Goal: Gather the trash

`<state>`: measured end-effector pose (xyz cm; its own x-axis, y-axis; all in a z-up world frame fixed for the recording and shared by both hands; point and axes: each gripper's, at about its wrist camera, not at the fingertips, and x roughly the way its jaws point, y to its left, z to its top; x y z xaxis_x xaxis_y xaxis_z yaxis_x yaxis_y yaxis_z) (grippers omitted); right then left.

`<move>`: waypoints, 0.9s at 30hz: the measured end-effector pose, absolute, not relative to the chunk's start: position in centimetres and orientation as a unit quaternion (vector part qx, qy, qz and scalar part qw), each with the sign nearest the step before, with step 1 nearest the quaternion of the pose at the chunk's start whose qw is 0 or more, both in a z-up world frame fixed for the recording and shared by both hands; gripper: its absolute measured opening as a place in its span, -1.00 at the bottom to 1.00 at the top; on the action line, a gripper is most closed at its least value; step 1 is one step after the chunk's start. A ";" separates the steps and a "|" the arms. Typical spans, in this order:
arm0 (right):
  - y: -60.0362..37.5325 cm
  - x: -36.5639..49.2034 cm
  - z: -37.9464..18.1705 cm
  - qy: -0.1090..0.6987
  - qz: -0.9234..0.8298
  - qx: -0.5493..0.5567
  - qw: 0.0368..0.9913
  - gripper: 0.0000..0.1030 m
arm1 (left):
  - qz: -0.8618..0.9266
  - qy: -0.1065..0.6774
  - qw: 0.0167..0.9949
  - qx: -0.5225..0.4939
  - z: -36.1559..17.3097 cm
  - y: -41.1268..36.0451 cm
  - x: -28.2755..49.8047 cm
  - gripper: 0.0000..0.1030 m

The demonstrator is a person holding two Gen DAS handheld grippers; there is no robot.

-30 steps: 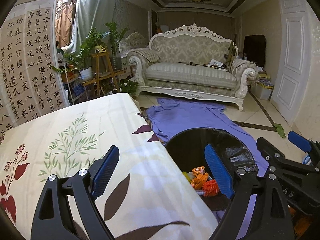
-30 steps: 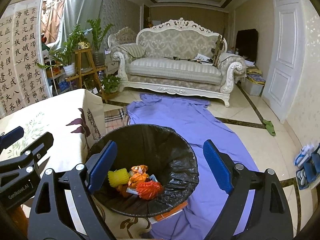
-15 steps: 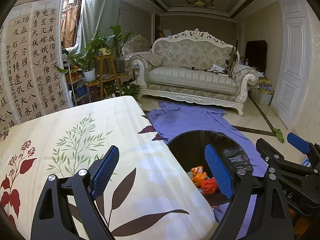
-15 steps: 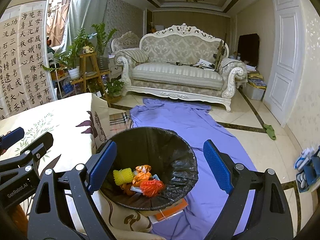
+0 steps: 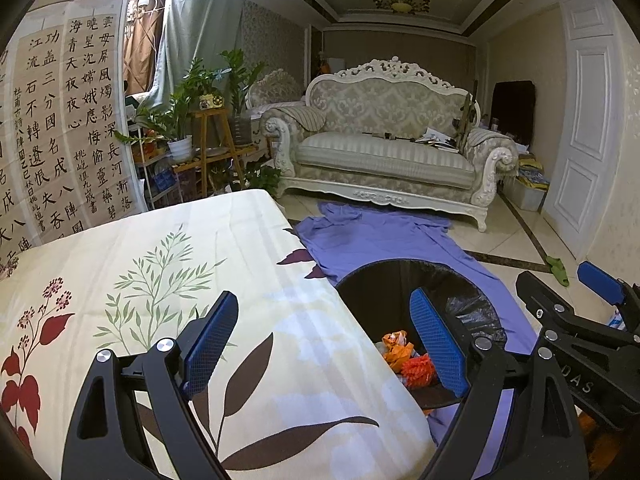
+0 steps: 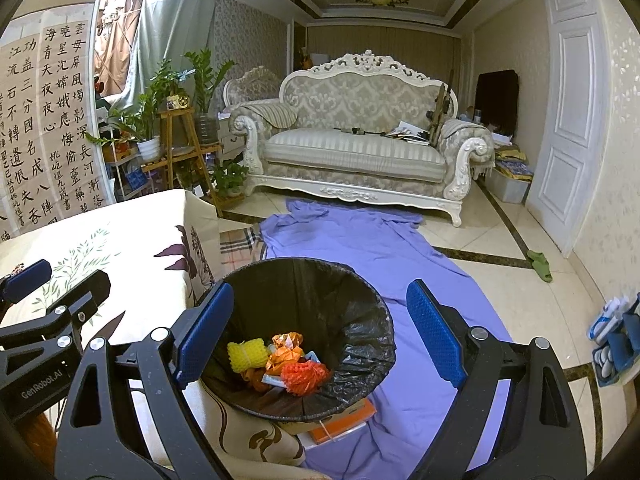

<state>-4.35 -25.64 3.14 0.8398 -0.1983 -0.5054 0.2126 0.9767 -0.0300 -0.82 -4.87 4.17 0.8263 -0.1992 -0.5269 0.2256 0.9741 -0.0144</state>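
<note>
Left tool (image 5: 324, 344) released and empty above floral table (image 5: 168, 280), right tool (image 6: 320, 328) released and empty over black-lined trash bin (image 6: 360, 300), orange, yellow wrappers (image 6: 288, 360) inside, purple sheet (image 6: 380, 256) at 12 o'clock

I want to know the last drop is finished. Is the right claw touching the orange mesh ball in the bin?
Apart. The right wrist view shows the right claw open and empty above the bin, the orange mesh ball lying at the bottom.
</note>
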 end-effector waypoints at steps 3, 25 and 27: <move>-25.6 -4.3 3.1 0.262 -0.107 0.014 0.959 0.67 | -0.111 0.274 0.955 0.023 4.1 -4.9 -0.9 0.65; -25.4 -4.5 3.3 0.261 -0.107 0.013 0.959 0.67 | -0.111 0.276 0.954 0.021 3.8 -4.9 -0.7 0.65; -25.3 -4.5 3.3 0.261 -0.107 0.013 0.959 0.67 | -0.111 0.277 0.954 0.020 3.6 -4.8 -0.7 0.65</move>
<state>-4.54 -25.35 3.27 0.8410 -0.1993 -0.5031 0.2131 0.9766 -0.0306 -0.71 -4.84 3.64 0.8220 -0.2015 -0.5327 0.2237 0.9744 -0.0235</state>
